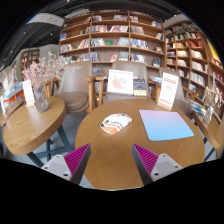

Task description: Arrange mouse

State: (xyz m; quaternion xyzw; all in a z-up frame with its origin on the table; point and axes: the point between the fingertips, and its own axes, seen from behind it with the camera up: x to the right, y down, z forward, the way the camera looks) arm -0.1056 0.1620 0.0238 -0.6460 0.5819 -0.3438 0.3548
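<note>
Firstly, findings recorded from left to right across the scene.

Side table: a round wooden table (30, 125) stood to the left, apart from the main one.
Vase: a vase of pale dried flowers (42, 72) stood on the side table, with a small upright card (28, 94) beside it.
Left finger: the pink pad (76, 159) showed low, at the near edge of the main table.
Main table: a round wooden table (130, 148) lay directly ahead of the fingers.
Mouse: a white mouse with orange markings (116, 123) rested on the main table, beyond the fingers and left of the mat, untouched.
Gripper: the gripper (111, 160) had its fingers spread wide, holding nothing, bare tabletop between them.
Mat: a light blue rectangular mat (165, 125) lay flat on the table, just right of the mouse.
Signs: a framed sign (120, 82) and a second standing card (168, 90) stood at the far rim.
Right finger: the pink pad (146, 158) sat below the mat.
Backdrop: bookshelves (110, 38) lined the far wall.
</note>
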